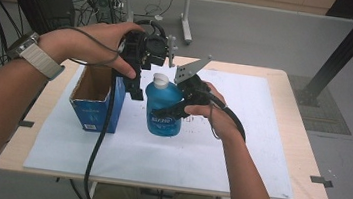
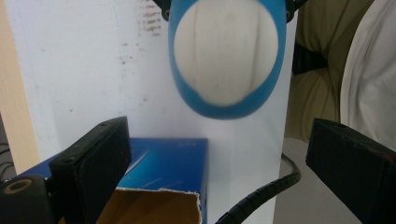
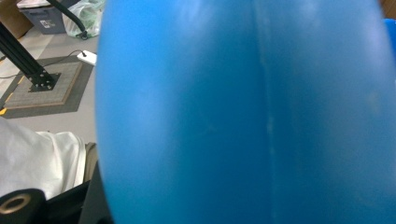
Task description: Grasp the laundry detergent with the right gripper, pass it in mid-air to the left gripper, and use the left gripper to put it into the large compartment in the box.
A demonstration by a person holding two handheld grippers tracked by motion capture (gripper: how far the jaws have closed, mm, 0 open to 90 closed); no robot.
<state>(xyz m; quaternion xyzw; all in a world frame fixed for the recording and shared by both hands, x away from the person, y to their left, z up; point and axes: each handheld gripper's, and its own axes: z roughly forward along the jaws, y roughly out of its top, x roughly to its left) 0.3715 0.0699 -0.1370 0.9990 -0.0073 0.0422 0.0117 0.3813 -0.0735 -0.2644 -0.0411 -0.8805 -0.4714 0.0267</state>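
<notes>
On the white mat [image 1: 239, 152], blue bottle [image 1: 163, 110] in right gripper [image 1: 175, 110], upright

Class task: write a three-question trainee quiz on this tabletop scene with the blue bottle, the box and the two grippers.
1. True or false: the right gripper is shut on the blue bottle.
2. The cardboard box has its top: A) open B) taped shut.
3. Fill in: the left gripper, jaws apart, hangs above the ____.

Key: 1 true; 2 A; 3 box.
</notes>
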